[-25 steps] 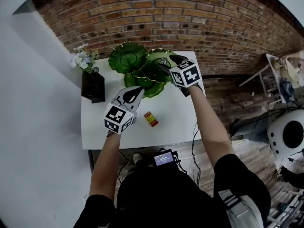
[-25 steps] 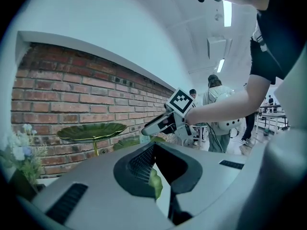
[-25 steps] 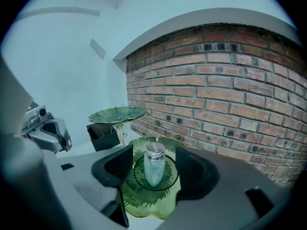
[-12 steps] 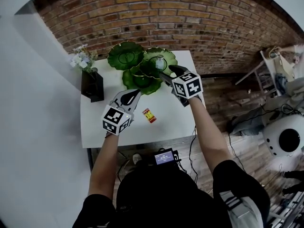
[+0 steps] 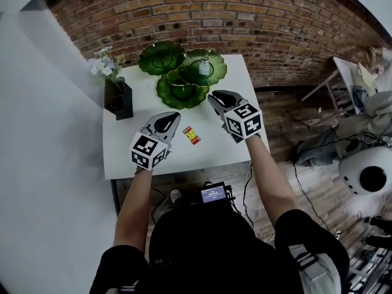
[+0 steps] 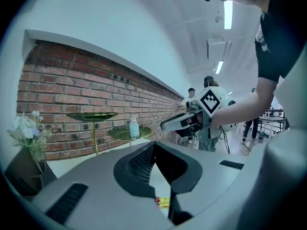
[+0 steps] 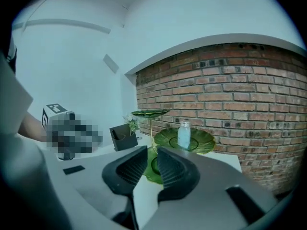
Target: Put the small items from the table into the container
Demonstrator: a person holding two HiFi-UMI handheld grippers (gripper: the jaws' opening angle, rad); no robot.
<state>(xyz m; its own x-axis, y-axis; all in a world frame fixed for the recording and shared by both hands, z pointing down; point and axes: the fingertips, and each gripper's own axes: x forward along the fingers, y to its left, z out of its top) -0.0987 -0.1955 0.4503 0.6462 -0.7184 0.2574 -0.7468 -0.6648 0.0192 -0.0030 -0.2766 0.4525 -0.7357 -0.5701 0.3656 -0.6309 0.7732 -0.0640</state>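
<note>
Packet [image 5: 192, 135] beside forward-reaching left tool [image 5: 166, 122].

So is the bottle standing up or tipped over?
Upright. In the right gripper view the bottle stands on its base in a green dish, cap on top.

The head view hangs high over the table [image 5: 214, 146] and looks steeply down, with the brick wall [image 5: 257, 23] along its top edge. The left gripper view sits low near the table's front, facing almost level toward the wall. The right gripper view is low too but closer in, also facing the wall. All three catch the green dishes [image 5: 181, 89], the bottle [image 5: 204, 67] and the vase [image 5: 118, 98].
</note>
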